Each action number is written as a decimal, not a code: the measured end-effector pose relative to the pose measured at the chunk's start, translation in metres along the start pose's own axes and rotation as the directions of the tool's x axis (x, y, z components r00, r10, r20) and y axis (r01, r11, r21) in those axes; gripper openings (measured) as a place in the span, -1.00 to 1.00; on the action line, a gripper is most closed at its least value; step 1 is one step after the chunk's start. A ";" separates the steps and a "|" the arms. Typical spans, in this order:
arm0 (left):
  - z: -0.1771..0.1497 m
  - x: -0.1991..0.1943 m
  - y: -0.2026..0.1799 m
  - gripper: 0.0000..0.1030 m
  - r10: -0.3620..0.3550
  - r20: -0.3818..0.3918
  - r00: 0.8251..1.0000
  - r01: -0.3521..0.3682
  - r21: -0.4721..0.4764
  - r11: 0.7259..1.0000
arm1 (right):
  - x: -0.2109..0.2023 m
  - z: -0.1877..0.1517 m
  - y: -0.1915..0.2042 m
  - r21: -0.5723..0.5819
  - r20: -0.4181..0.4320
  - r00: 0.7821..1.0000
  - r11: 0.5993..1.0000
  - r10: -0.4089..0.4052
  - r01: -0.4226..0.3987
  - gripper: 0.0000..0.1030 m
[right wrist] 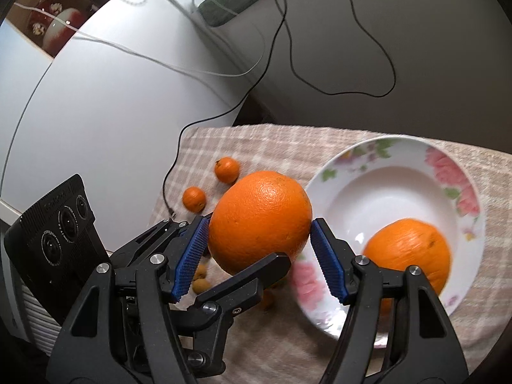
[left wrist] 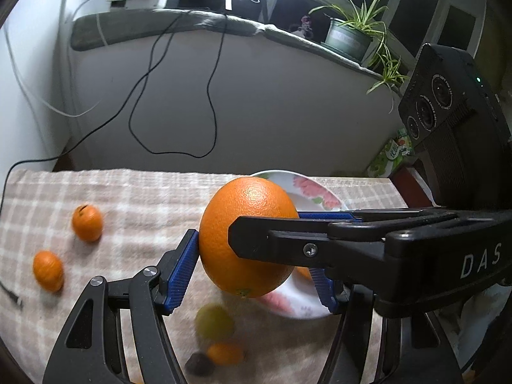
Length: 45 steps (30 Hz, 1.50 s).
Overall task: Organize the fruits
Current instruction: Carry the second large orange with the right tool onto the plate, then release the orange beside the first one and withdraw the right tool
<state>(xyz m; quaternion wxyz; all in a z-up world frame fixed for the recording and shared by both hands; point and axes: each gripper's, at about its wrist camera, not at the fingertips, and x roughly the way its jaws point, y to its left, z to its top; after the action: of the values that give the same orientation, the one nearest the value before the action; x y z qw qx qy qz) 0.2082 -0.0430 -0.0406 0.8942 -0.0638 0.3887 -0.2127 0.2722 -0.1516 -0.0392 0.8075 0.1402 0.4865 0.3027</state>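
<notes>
Above checked cloth [left wrist: 134, 198], both grippers — right [right wrist: 259, 249] marked "DAS" — clasp one orange [left wrist: 246, 236].

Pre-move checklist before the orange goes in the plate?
1. Right gripper grip on the large orange: ok, both pads sit on its sides.
2. Left gripper released: cannot tell; one pad touches the orange, the other looks apart.
3. Large orange over the plate: not ok, it appears beside the rim.
4. Room in the plate: ok, it holds only the second orange.
5. All fruit collected: not ok, two small oranges lie on the cloth.
</notes>
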 end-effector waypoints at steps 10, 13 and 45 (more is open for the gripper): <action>0.011 0.033 -0.007 0.25 -0.019 -0.033 0.999 0.019 -0.002 1.000 | 0.004 0.012 -0.029 0.012 -0.006 0.999 0.999 -0.033 0.033 0.34; 0.013 0.040 -0.009 0.25 -0.019 -0.039 0.999 0.019 0.003 1.000 | 0.008 0.014 -0.035 0.018 -0.004 0.999 0.999 -0.041 0.041 0.35; 0.013 0.018 -0.020 0.29 0.040 -0.033 0.999 -0.037 0.097 0.995 | -0.023 0.016 -0.030 0.009 0.089 0.985 0.989 -0.149 0.149 0.35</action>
<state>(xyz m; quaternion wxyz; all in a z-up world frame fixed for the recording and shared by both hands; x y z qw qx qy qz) 0.2216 -0.0695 -0.0381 0.8933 -0.0093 0.3947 -0.2149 0.2887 -0.1882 -0.0311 0.8488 0.1176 0.4591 0.2343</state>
